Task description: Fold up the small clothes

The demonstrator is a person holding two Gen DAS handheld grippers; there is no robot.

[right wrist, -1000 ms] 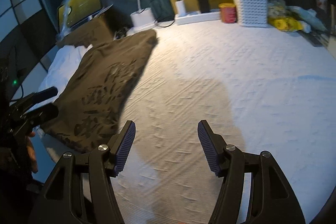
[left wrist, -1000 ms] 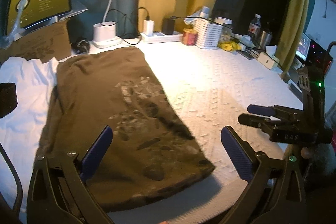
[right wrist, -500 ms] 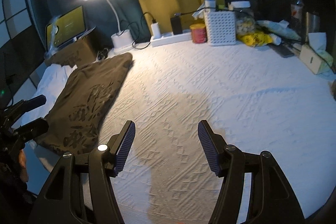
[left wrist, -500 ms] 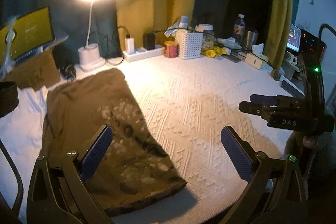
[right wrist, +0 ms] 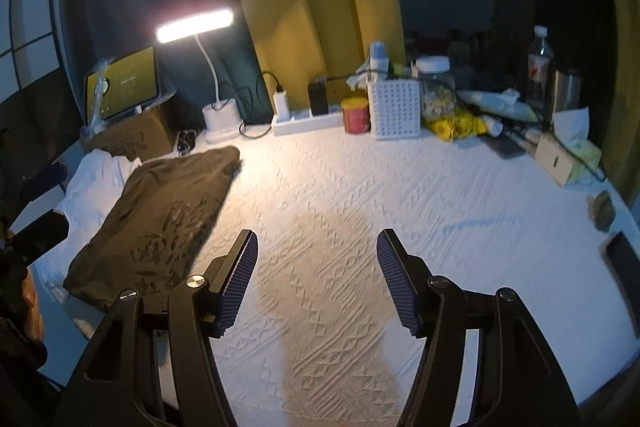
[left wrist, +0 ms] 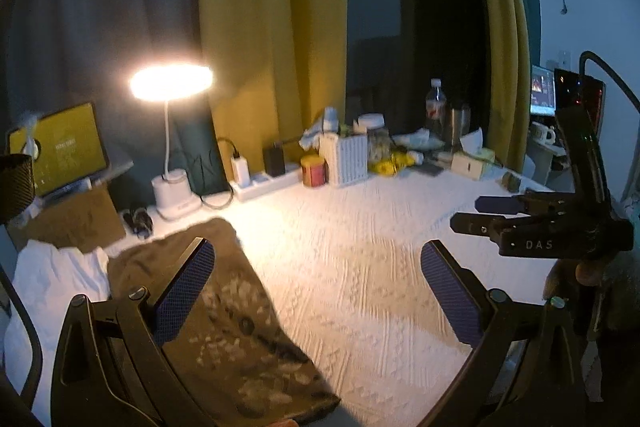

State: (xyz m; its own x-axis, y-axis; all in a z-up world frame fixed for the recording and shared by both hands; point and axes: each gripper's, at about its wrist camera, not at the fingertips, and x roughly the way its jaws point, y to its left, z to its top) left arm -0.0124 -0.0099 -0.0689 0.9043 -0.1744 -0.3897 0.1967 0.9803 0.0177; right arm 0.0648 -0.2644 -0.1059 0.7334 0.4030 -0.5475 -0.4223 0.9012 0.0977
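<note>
Two grippers, left [left wrist: 316,291] and right [right wrist: 317,279], hang released and empty above the white-covered table [right wrist: 400,207], the folded olive shirt [right wrist: 168,219] lying at its left edge atop white cloth [right wrist: 92,183] (probably next), which calls for grasping its corners.

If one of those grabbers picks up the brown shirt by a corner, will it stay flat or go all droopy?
Probably droopy. The brown shirt is soft cloth, lying folded and slightly rumpled on the white bedspread, so a lifted corner would likely sag and the fold could fall open. It looks thin, so probably light. Cloth shouldn't slip from the ridged pads.
</note>
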